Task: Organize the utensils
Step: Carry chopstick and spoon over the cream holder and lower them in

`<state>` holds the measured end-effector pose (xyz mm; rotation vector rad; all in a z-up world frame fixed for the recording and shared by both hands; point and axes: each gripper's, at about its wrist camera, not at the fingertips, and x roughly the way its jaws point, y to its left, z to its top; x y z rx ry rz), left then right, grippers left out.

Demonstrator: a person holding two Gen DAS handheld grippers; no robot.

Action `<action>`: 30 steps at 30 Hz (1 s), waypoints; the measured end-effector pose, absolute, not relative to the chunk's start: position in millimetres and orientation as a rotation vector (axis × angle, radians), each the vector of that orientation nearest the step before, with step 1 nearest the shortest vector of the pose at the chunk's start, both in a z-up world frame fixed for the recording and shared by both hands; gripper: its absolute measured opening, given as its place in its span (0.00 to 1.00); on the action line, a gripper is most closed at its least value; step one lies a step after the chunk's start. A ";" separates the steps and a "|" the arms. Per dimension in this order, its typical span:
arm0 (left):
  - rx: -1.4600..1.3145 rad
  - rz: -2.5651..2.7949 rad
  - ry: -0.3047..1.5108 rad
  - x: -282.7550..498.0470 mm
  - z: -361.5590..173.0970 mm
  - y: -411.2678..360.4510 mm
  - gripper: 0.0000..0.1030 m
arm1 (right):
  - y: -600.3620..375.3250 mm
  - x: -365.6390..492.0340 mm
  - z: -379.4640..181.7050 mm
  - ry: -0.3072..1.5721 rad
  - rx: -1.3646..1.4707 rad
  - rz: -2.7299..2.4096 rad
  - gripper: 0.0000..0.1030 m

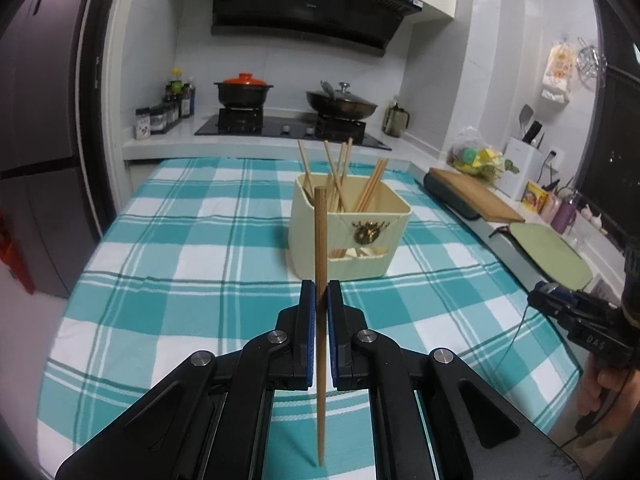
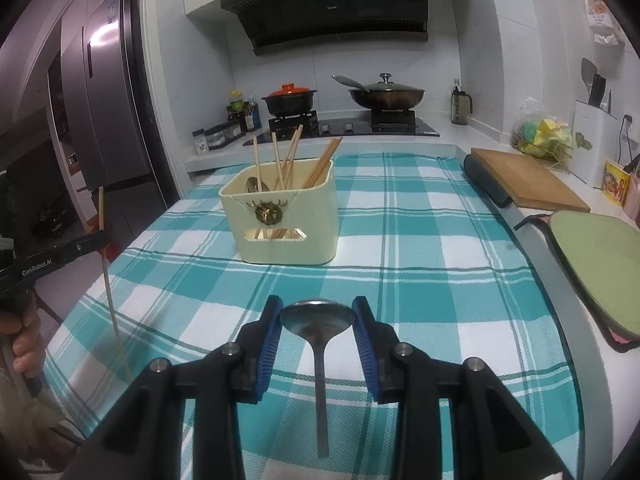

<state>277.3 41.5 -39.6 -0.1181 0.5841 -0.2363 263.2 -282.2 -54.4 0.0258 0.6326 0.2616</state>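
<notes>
The left tongs (image 1: 320, 292) are pressed together on a single wooden chopstick (image 1: 320, 240), which stands nearly upright between the blue pads, its thick end above them and its thin tip hanging below, clear of the desk (image 1: 192, 248) with its teal-and-white checked cloth. In the right wrist view the same chopstick (image 2: 107, 272) shows at the left edge, clamped in the left tongs (image 2: 102, 240) held by a hand (image 2: 24, 340).

The right tongs (image 2: 318, 312) pinch the bowl of a metal spoon (image 2: 318, 318) from both sides, the handle pointing back toward the camera and hanging above the cloth. From the left wrist view the right tongs (image 1: 538, 292) appear at the right edge of the desk.

A cream utensil box (image 2: 288, 220) sits toward the far middle of the desk, bearing a small brass ornament on its front. It holds several chopsticks (image 2: 316, 168) leaning at angles and another spoon (image 2: 253, 186) at its left side. Beyond the desk's far edge stands a stove with a red-lidded clay pot (image 2: 291, 98) and a lidded wok (image 2: 386, 94).
</notes>
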 end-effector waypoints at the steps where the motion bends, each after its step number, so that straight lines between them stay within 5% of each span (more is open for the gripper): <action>1: -0.122 -0.236 0.576 276.8 -37.5 42.2 0.04 | -281.7 261.7 -51.0 0.624 0.025 0.262 0.35; 14: -0.167 -0.274 0.555 302.0 -6.7 40.8 0.04 | -272.5 284.8 -9.7 0.593 0.024 0.334 0.35; 30: -0.155 -0.257 0.320 425.4 125.2 17.4 0.04 | -240.3 425.2 114.0 0.466 0.040 0.415 0.35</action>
